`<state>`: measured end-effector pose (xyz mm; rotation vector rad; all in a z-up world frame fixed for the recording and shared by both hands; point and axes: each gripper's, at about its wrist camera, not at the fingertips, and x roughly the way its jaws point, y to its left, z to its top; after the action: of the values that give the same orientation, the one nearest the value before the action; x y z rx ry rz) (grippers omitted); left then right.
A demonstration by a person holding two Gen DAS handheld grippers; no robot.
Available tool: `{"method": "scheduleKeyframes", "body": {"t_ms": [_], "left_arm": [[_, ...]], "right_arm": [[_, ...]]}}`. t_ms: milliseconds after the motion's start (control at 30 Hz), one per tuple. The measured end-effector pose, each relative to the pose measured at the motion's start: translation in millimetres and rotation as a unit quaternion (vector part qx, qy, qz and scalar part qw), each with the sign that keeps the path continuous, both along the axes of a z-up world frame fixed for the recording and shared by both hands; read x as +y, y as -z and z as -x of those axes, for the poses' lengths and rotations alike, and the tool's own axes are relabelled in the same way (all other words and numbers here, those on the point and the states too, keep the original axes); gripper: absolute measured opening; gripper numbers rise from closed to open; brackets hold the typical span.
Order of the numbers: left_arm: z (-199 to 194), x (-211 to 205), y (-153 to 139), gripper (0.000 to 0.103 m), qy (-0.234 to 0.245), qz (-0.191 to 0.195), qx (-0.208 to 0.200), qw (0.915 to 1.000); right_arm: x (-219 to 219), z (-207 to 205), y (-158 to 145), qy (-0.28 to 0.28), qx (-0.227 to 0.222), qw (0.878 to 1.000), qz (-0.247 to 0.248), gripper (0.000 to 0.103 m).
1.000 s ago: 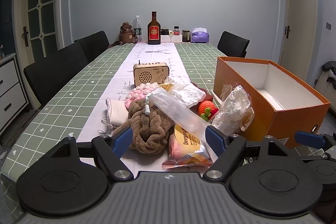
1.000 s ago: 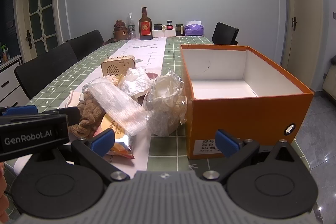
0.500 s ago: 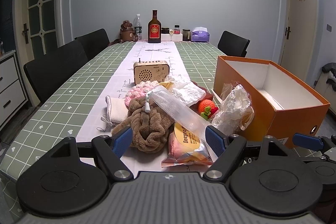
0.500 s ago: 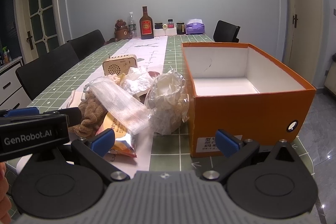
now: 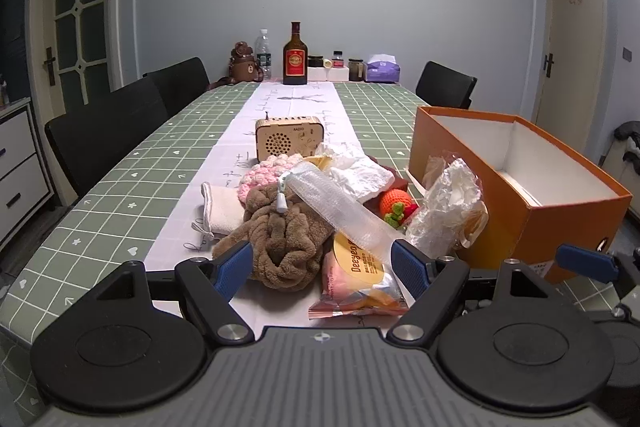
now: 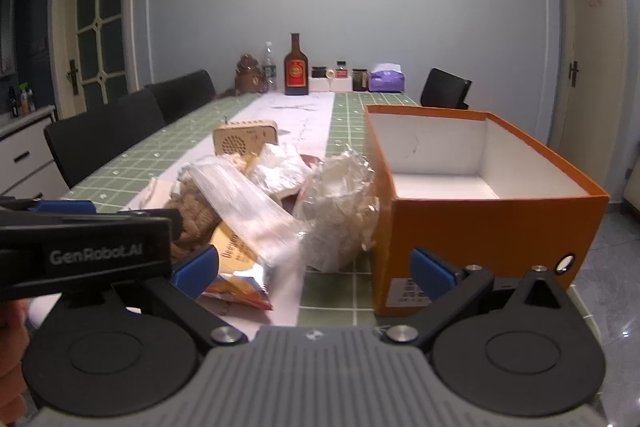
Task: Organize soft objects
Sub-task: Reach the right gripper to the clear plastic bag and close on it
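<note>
left gripper [image 5: 322, 267]: jaws spread, holding nothing, hovering low so brown plush [image 5: 280, 239] and snack packet [image 5: 358, 287] sit just ahead between them | right gripper [image 6: 314, 269]: jaws spread, nothing held | orange box [image 6: 480, 235]: open top, beyond right jaw, probably placed near as destination for pile.

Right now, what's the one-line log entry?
left hand-held gripper: open, empty | right hand-held gripper: open, empty | pile beside open orange cardboard box | box: empty

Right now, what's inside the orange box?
The orange box looks empty: white walls and bare white floor show in the right wrist view. Its near front wall hides the closest strip of floor.
</note>
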<state>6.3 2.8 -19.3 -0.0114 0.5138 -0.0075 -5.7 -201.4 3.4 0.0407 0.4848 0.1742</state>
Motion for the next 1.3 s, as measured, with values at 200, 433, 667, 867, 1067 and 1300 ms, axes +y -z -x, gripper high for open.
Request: {"method": "scheduleKeyframes", "body": {"t_ms": [200,433,667,867,1067,1300], "left_arm": [[1.9,14.3,-6.2,0.092,-0.019,0.024,-0.025,0.9992],[-2.7,41.2,-4.4,0.092,-0.069,0.032,-0.052,0.9958],[-17.8,56.0,19.9,0.092,-0.078,0.023,-0.027,0.9963],[-27.7,64.8,35.8,0.092,-0.074,0.032,-0.015,0.9966],[-38.8,68.3,46.2,0.092,-0.068,0.043,-0.001,0.9968],[-47.6,73.3,53.9,0.092,-0.064,0.050,0.001,0.9967]], "right_arm": [[0.3,-6.8,4.7,0.010,-0.001,1.000,-0.010,0.100],[13.1,-15.7,14.8,-0.010,0.032,0.999,-0.022,0.095],[25.1,-29.4,13.7,-0.006,0.027,1.000,-0.007,0.093],[37.3,-49.6,19.3,0.021,0.029,0.999,0.019,0.092],[46.1,-70.0,26.3,0.082,0.006,0.996,0.016,0.092],[57.6,-86.9,33.9,0.153,-0.017,0.988,0.020,0.093]]}}
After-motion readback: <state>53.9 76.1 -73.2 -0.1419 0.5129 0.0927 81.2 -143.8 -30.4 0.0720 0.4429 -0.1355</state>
